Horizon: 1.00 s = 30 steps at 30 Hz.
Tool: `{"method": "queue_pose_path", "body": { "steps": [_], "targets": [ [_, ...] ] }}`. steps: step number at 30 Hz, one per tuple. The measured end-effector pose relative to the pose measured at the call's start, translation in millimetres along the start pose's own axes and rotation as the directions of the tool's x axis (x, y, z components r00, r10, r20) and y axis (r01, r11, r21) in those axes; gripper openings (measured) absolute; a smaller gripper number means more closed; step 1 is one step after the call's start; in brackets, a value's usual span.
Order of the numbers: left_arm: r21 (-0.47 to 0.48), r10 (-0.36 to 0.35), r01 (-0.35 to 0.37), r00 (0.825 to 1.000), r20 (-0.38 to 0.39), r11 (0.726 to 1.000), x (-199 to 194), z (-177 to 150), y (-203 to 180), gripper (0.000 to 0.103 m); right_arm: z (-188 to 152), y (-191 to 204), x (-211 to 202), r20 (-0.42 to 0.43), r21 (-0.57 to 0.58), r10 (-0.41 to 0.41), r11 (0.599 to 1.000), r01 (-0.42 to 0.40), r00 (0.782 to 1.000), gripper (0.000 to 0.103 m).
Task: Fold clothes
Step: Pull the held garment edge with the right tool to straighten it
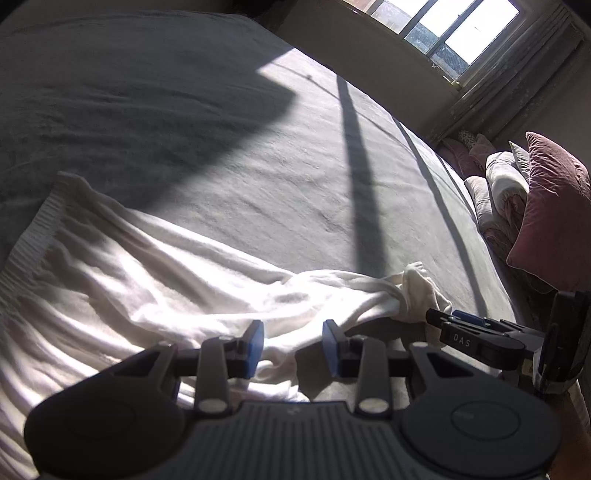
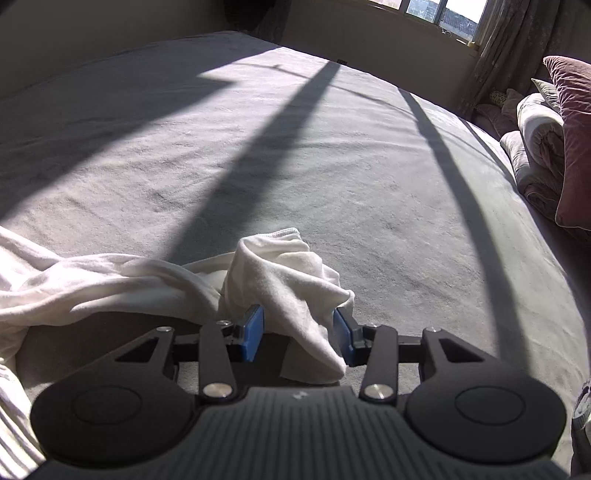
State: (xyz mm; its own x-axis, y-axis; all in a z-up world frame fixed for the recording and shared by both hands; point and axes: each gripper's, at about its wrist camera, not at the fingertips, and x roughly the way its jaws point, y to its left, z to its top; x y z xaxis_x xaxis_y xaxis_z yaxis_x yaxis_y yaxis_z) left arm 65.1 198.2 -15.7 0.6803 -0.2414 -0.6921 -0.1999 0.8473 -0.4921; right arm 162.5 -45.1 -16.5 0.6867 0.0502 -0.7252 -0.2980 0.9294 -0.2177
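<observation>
My right claw (image 2: 299, 338) pinches the white garment's (image 1: 155, 273) sleeve end, low centre. My left claw (image 1: 293, 347) straddles its edge, jaws apart, not yet gripping. Next I should close, then lift together.

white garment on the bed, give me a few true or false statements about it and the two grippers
1. The white garment lies on a grey bed cover. True.
2. The garment is already folded into a neat square. False: it lies spread out and wrinkled, with one end bunched.
3. The right gripper has the bunched end of the garment between its blue pads. True.
4. The left gripper holds a pink pillow. False: only white cloth lies between its fingers, and its pads do not visibly press on it; the pink pillow stands far off at the bed's edge.
5. The room is lit only by a lamp. False: sunlight comes through a window and throws shadows across the bed.
</observation>
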Motion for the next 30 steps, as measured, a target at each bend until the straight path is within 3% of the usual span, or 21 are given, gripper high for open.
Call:
{"method": "queue_pose_path", "body": {
  "steps": [1, 4, 13, 18, 24, 26, 30],
  "targets": [
    [-0.003, 0.0, 0.0, 1.0, -0.008, 1.0, 2, 0, 0, 0.034, -1, -3, 0, -0.006, 0.014, -0.006, 1.0, 0.007, 1.0, 0.009],
    [0.006, -0.019, 0.02, 1.0, -0.023, 1.0, 3, 0, -3, 0.034, -1, -10, -7, -0.01, 0.048, -0.025, 0.999, 0.025, 1.0, 0.002],
    [-0.005, -0.025, 0.024, 0.999, -0.043, 1.0, 7, -1, 3, 0.034, 14, -16, -72, 0.017, 0.042, -0.174, 0.984, 0.173, 0.985, 0.0],
    [-0.105, -0.042, 0.035, 0.997, -0.068, 0.994, 9, -6, 19, 0.034, 18, -17, -102, 0.028, 0.049, -0.256, 0.966, 0.254, 0.966, 0.0],
    [-0.148, -0.076, 0.063, 0.993, -0.088, 0.987, 7, -15, 20, 0.034, 12, -7, -107, 0.02, 0.094, -0.213, 0.973, 0.211, 0.977, 0.0],
    [-0.128, -0.09, 0.079, 0.993, -0.08, 0.989, 4, -18, 14, 0.034, 7, -1, -100, 0.008, 0.101, -0.19, 0.977, 0.188, 0.982, 0.011],
    [-0.096, -0.088, 0.08, 0.994, -0.072, 0.992, 3, -19, 5, 0.038, -6, 12, -79, -0.032, 0.086, -0.144, 0.985, 0.146, 0.989, 0.017]
  ]
}}
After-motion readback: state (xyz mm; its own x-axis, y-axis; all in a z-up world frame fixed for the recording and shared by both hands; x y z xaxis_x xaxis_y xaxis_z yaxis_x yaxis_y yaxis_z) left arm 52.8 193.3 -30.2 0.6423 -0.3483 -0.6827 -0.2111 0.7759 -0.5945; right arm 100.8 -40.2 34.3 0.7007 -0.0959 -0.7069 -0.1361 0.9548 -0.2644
